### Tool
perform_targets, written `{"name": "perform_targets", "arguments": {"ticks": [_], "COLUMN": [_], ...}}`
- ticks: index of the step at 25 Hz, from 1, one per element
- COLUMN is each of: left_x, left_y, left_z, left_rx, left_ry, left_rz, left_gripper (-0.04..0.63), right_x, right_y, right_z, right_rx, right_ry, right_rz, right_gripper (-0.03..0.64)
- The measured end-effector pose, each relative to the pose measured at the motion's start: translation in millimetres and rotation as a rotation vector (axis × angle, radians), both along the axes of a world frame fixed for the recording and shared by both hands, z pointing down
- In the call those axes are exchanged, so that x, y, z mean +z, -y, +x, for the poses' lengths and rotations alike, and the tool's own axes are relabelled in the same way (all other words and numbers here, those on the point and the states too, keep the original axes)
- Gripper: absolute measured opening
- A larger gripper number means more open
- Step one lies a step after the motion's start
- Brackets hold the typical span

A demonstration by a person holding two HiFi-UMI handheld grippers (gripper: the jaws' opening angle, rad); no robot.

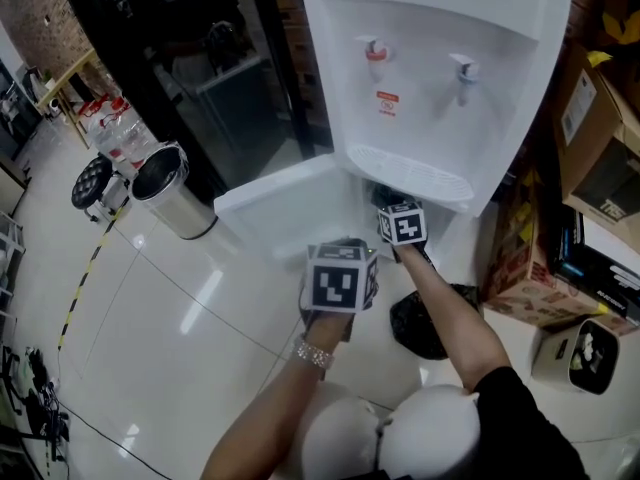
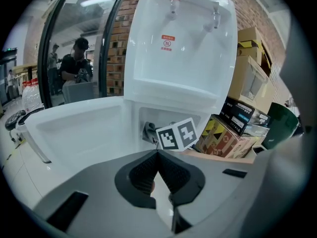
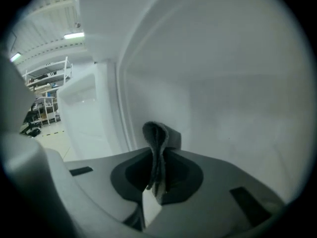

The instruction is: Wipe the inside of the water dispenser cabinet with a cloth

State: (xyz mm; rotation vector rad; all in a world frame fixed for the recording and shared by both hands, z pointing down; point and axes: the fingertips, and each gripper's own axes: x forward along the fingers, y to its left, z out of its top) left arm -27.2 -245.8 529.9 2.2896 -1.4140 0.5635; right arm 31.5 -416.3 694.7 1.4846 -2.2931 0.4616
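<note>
**Jaws pinch a cloth [image 3: 157,135] inside the cabinet [image 3: 223,103]**

Jaws of the right gripper [image 3: 157,165] are pressed onto a grey cloth. The cloth is folded and sticks up from between them. This gripper is inside the cabinet at the bottom of the white water dispenser [image 1: 430,78]. The right gripper view shows plain white walls close around it. The cloth is near the back wall, but I cannot tell if it touches it.

The jaws of the left gripper [image 2: 157,155] are pressed together with nothing between them. This gripper is held outside the cabinet, just in front of the opening. Its view looks at the open cabinet and at the marker cube of the right gripper.

The cabinet door [image 1: 285,203] is white and swung wide open to the left. Above the cabinet are two taps [image 1: 376,52], one red and one blue.

Cardboard boxes [image 1: 590,118] stand to the right of the dispenser. A black bag [image 1: 425,328] lies on the shiny white floor [image 1: 180,338], under the person's right arm. A silver bin [image 1: 165,183] stands on the floor, well to the left.
</note>
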Motion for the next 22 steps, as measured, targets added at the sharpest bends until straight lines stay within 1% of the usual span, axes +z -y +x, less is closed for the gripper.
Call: {"name": "perform_targets", "arguments": {"ticks": [3, 5, 7, 8, 10, 11, 13, 15, 16, 19, 20, 22], "left_x": [-3.6, -2.6, -4.3, -4.8, -3.7, -4.0, -7.5, -10.0, -10.7, -10.9, -10.4, -12.6], "left_y": [-3.5, -3.6, -3.1, -3.4, -5.1, -5.2, -3.9, -4.1, -5.1, -9.0, -10.2, -12.2], "left_z": [-3.8, -6.6, -6.6, -5.4, -1.9, -0.1, 4.5, 10.7, 14.7, 24.9, 26.2, 26.4], "left_rx": [-0.004, -0.010, -0.007, -0.002, 0.009, 0.013, 0.020, 0.030, 0.038, 0.062, 0.066, 0.071], "left_ry": [0.005, 0.002, 0.000, -0.002, -0.007, -0.010, -0.020, -0.028, -0.032, -0.045, -0.050, -0.053], "left_rz": [0.016, 0.020, 0.023, 0.021, 0.009, 0.008, 0.019, 0.027, 0.028, 0.029, 0.027, 0.029], "left_gripper": [0.002, 0.002, 0.002, 0.002, 0.002, 0.002, 0.002, 0.002, 0.002, 0.002, 0.002, 0.002], "right_x": [44.4, 69.8, 80.0, 76.7, 60.4, 46.7, 14.0, -2.4, -9.1, -36.7, -43.9, -51.4], "right_y": [-13.7, -29.7, -40.2, -42.5, -46.2, -48.6, -56.3, -68.0, -72.4, -77.9, -78.6, -79.3], "right_z": [-16.5, -22.7, -20.6, -16.8, -2.7, 4.8, 19.4, 40.7, 49.1, 62.2, 66.3, 75.1], "right_rx": [-0.102, -0.142, -0.130, -0.103, -0.012, 0.046, 0.176, 0.315, 0.366, 0.446, 0.466, 0.503], "right_ry": [-0.054, -0.099, -0.132, -0.132, -0.106, -0.082, -0.034, -0.031, -0.037, -0.037, -0.029, 0.002], "right_rz": [-0.130, -0.215, -0.258, -0.254, -0.221, -0.187, -0.089, -0.025, 0.003, 0.085, 0.098, 0.095], "right_gripper": [0.018, 0.018, 0.018, 0.018, 0.018, 0.018, 0.018, 0.018, 0.018, 0.018, 0.018, 0.018]}}
